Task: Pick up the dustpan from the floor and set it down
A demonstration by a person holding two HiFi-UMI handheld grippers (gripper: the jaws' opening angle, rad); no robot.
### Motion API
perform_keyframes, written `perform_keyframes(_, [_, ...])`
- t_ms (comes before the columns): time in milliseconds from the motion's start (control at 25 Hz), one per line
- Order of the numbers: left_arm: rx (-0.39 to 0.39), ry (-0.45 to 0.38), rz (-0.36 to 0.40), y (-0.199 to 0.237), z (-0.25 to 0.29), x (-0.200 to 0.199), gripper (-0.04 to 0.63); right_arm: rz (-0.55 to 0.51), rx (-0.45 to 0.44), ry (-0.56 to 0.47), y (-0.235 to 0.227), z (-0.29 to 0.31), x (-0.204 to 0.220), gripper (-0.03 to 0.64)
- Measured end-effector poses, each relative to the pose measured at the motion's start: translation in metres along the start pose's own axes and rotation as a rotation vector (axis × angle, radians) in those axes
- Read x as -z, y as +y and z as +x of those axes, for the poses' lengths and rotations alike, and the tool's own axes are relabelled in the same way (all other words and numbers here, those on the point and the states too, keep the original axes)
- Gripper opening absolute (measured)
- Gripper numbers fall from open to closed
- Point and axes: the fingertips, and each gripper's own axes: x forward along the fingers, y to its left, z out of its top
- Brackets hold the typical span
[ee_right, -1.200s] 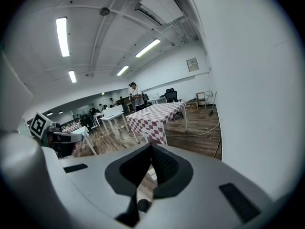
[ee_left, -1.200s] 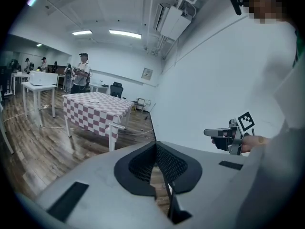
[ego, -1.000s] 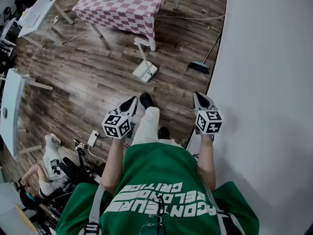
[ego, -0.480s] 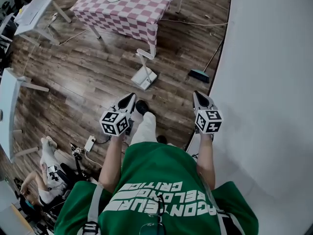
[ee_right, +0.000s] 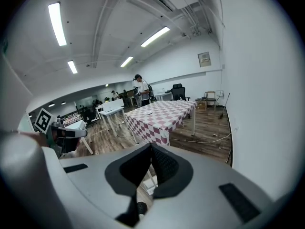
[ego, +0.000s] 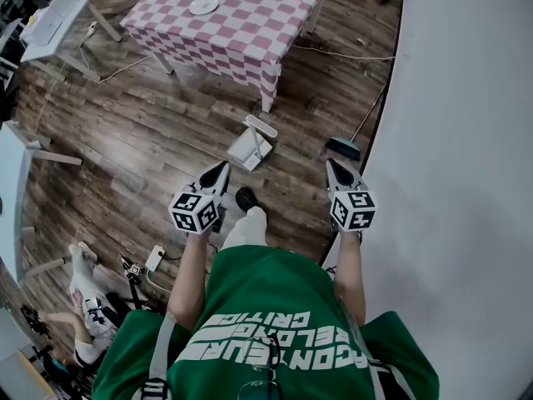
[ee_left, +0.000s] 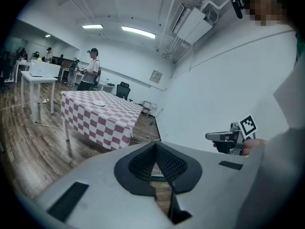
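The checked desk (ego: 250, 23) is cut off by the head view's top edge, and the round white thing (ego: 203, 5) toward its left corner is too small to identify. The dustpan (ego: 249, 149) on the floor (ego: 150, 140) is almost wholly hidden in the left gripper view, with only a sliver showing below the closed jaws of the left gripper (ee_left: 155, 149). A person (ego: 83, 294) is cropped at the head view's lower left corner.
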Motion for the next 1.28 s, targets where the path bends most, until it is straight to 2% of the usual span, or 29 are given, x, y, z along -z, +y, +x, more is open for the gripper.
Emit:
perform_keyframes(440, [-0.01, -0.047, -0.065, 0.084, 0.026, -0.054, 0.003, -0.099, -0.074, 0.033, 0.038, 0.098, -0.064, 0.008])
perform_keyframes(800, [-0.035, -0.09, -0.136, 0.127, 0.018, -0.066, 0.003, -0.18, -0.144, 0.083, 0.077, 0.148, -0.084, 0.008])
perform_keyframes(1280, [-0.215, -0.168, -0.212, 0.171, -0.009, -0.063, 0.003, -0.272, -0.321, 0.137, 0.119, 0.214, -0.092, 0.008])
